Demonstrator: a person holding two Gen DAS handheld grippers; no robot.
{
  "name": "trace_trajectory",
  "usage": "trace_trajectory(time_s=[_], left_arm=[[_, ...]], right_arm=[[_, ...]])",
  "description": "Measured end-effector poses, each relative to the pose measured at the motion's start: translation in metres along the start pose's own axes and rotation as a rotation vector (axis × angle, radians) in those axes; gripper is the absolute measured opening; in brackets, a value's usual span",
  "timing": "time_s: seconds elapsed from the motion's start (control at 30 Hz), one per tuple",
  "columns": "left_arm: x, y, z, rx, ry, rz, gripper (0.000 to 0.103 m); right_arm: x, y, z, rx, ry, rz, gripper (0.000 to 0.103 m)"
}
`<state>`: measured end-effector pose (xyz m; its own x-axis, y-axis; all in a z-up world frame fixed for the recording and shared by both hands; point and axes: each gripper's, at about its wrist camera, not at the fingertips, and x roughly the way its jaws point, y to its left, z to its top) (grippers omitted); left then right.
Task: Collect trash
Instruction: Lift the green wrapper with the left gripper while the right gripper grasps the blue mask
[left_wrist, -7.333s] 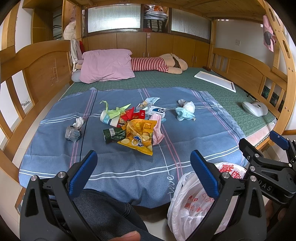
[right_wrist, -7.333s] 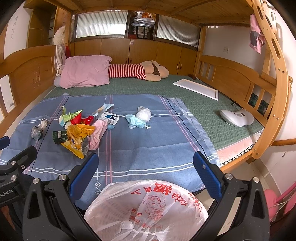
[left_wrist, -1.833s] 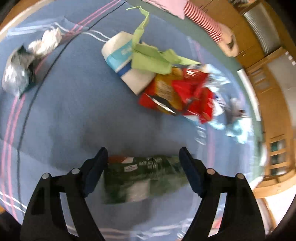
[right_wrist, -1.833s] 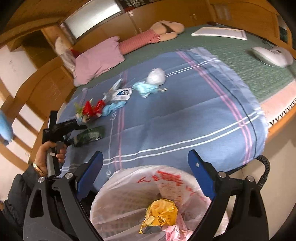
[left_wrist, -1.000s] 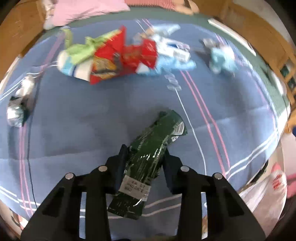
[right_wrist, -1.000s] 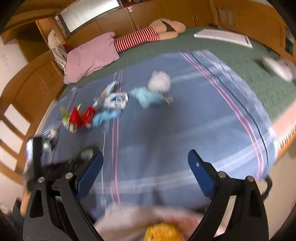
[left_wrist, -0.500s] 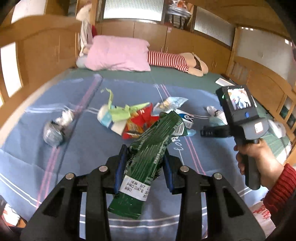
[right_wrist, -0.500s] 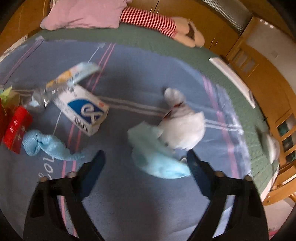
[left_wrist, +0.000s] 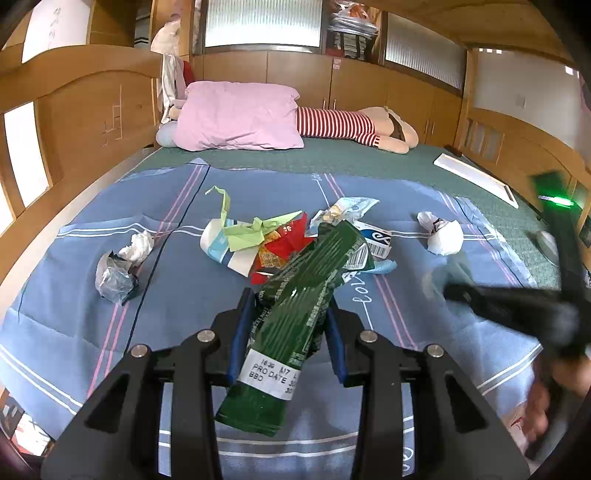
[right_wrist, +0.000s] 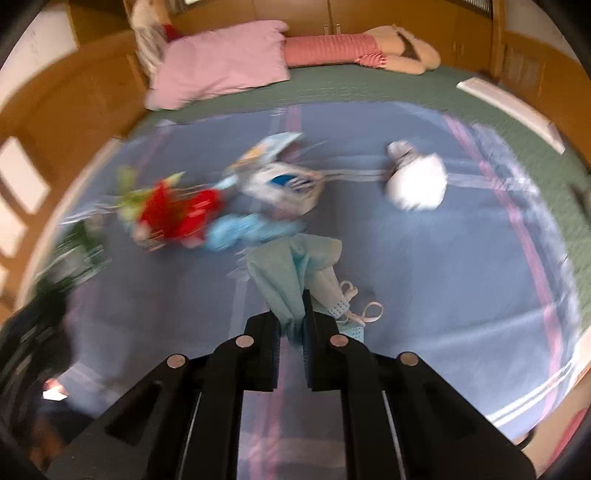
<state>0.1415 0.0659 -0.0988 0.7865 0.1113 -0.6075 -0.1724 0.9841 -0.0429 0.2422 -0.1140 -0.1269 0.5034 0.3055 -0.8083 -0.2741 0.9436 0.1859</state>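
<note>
A green snack wrapper (left_wrist: 295, 317) stands tilted, clamped in the left claw (left_wrist: 288, 332) above the blue sheet (left_wrist: 74, 314). The right claw (right_wrist: 291, 325) is clenched on a pale blue face mask (right_wrist: 291, 273). More litter (left_wrist: 273, 240) lies farther off; a white wad (left_wrist: 443, 236) to the right.

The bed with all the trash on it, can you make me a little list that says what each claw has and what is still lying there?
left claw: shut on green wrapper
right claw: shut on light blue face mask
still on blue sheet: white wad, crumpled foil and tissue, pile of wrappers
far end: pink pillow
</note>
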Motion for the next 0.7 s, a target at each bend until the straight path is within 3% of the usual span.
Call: trace_trajectory(time_s=[0.13,0.27,0.3,0.33,0.37,0.4,0.43,0.57,0.7], left_arm=[[0.009,-0.003,-0.003,0.009,0.053,-0.004,0.038],[0.04,0.01,-0.013,-0.081,0.243,-0.082,0.038],[0.046,0.011,-0.016,-0.093,0.278,-0.083,0.038],[0.052,0.013,-0.019,-0.101,0.308,-0.082,0.038],[0.057,0.014,-0.021,-0.109,0.337,-0.087,0.038],[0.06,0.014,-0.023,-0.117,0.354,-0.096,0.039],[0.063,0.014,-0.025,-0.125,0.37,-0.108,0.042],[0.073,0.017,-0.03,-0.167,0.421,-0.129,0.053],[0.079,0.026,-0.033,-0.219,0.446,-0.095,0.067]], right_arm=[[-0.016,0.009,-0.032,0.038,0.038,0.084,0.011],[0.002,0.014,-0.049,0.015,0.109,0.023,0.012],[0.005,0.012,-0.05,0.024,0.122,0.013,0.017],[0.007,0.009,-0.051,0.042,0.128,0.006,0.032],[0.007,0.005,-0.052,0.056,0.123,-0.005,0.04],[0.004,0.002,-0.05,0.067,0.106,-0.039,0.061],[0.003,0.0,-0.05,0.069,0.088,-0.06,0.073],[0.006,0.002,-0.046,0.046,0.085,-0.079,0.073],[0.021,0.019,-0.043,-0.023,0.095,-0.095,0.073]])
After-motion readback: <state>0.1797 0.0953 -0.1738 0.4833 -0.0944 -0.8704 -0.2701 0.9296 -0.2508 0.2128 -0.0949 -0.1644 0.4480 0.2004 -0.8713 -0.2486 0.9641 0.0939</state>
